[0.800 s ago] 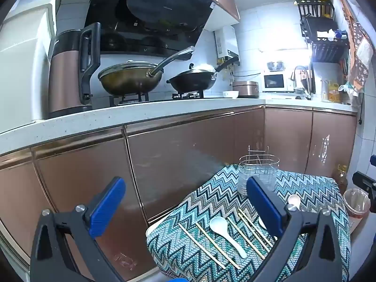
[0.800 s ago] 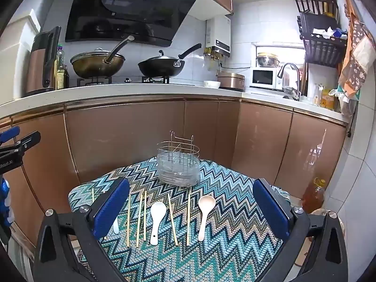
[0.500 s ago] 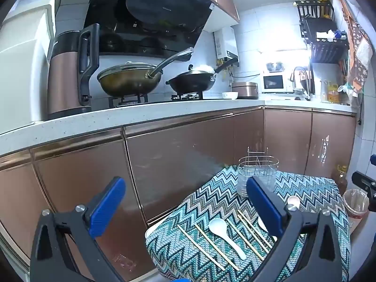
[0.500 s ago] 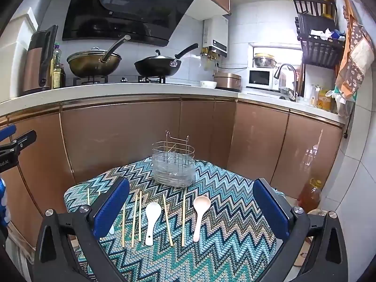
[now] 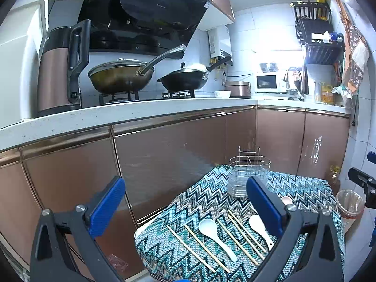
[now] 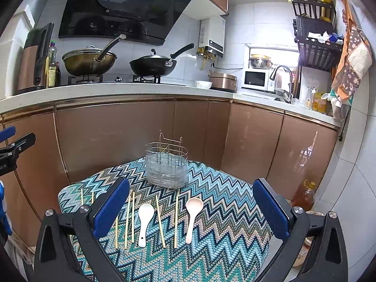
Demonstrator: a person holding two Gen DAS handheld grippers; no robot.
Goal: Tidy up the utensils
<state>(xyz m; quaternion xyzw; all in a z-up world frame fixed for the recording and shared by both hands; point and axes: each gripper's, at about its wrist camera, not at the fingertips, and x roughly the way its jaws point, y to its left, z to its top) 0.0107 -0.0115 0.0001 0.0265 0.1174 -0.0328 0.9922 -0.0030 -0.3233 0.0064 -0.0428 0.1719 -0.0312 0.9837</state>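
Both my tongs are spread wide with nothing between their blue pads: the left tongs (image 5: pixel 185 209) hang off the left edge of the desk, the right tongs (image 6: pixel 191 209) hover over its near side.

Beyond both runs the kitchen counter (image 6: pixel 117 91) with its copper cabinet doors (image 6: pixel 112 131), carrying a brass-coloured wok (image 6: pixel 89 62) and a black wok (image 6: pixel 152 65).

Ahead of my right tongs lies the small desk under a zigzag cloth (image 6: pixel 211 246). At its far side, straight ahead of the right tongs, stands the wire utensil holder (image 6: pixel 167 164), upright, and I see nothing in it.

Between that holder and my right tongs the utensils lie in a row on the cloth. A pink spoon (image 6: pixel 193 213) lies toward the right pad, a white spoon (image 6: pixel 144 221) sits near the middle, and a second white spoon (image 5: pixel 215 235) lies nearest my left tongs. Wooden chopsticks (image 6: pixel 160 221) lie singly and in pairs between and beside the spoons, some running behind my right tongs' left pad.
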